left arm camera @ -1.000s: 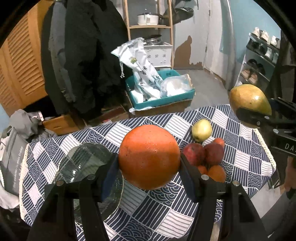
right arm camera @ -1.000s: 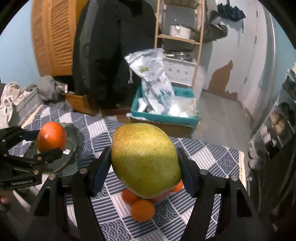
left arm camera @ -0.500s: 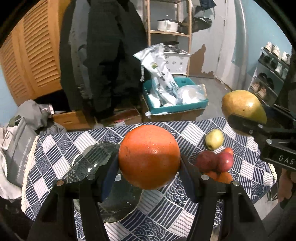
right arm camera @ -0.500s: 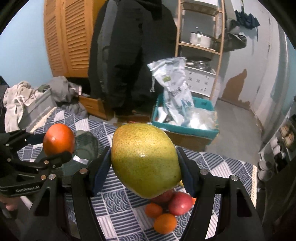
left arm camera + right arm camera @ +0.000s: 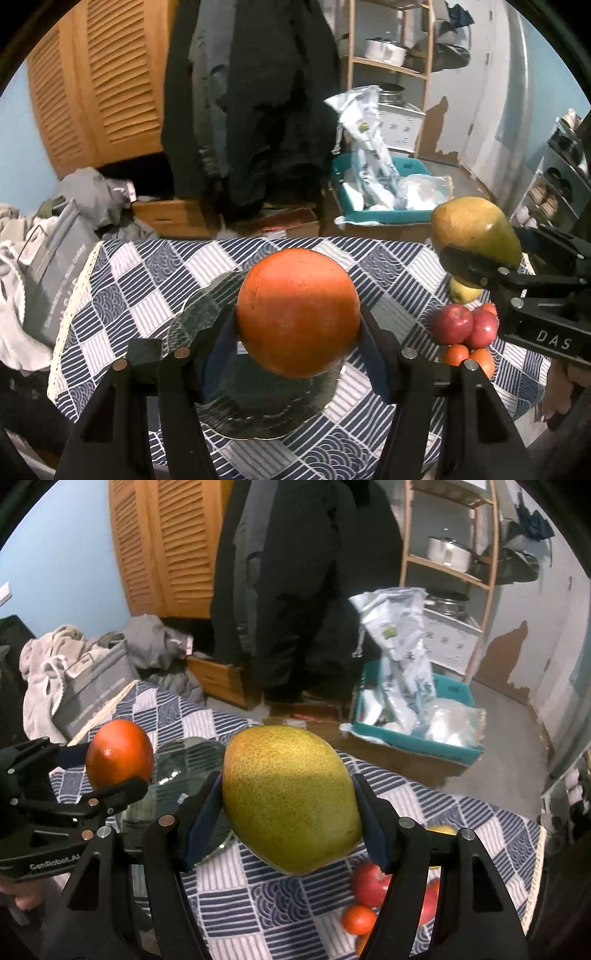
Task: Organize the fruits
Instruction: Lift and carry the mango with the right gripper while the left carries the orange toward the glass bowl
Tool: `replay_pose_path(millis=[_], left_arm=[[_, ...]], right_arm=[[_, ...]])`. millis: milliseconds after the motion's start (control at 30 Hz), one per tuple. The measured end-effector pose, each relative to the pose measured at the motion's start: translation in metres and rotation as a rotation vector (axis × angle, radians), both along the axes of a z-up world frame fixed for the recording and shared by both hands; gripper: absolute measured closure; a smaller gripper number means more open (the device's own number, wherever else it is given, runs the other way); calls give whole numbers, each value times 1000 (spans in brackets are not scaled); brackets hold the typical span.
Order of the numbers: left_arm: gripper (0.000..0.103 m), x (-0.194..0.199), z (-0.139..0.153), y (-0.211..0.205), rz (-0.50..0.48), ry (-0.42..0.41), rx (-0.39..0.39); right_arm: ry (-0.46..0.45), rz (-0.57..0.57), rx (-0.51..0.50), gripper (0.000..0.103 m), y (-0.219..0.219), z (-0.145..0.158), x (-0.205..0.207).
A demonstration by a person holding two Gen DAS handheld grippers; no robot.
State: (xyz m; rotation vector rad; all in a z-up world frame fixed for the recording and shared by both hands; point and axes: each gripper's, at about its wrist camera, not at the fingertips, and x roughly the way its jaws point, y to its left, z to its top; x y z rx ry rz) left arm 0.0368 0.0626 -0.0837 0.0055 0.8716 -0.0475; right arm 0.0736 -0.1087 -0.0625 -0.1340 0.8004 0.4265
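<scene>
Checked cloth covers the table [image 5: 155, 280]. At center frame, the left claw [image 5: 297, 343] grips an orange [image 5: 297, 312] and the right claw [image 5: 288, 823] grips a mango [image 5: 290, 797]. The glass plate [image 5: 258, 410] looks bare, and more fruit [image 5: 465, 332] waits at right.

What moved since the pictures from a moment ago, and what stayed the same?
Both grippers slid across the table toward the glass plate. The orange, in the left gripper, now hangs over the plate. The mango, in the right gripper, has left the fruit pile behind. Both grips stayed clamped, and the pile did not move.
</scene>
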Motion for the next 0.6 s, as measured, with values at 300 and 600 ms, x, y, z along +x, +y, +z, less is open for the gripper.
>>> replay_pose_path(millis=[300, 600], left_arm=[[38, 8, -28, 36, 73, 58, 12], [38, 14, -73, 64, 119, 163, 11]], right_arm=[[99, 59, 10, 34, 42, -32, 21], [197, 121, -25, 34, 80, -73, 32]])
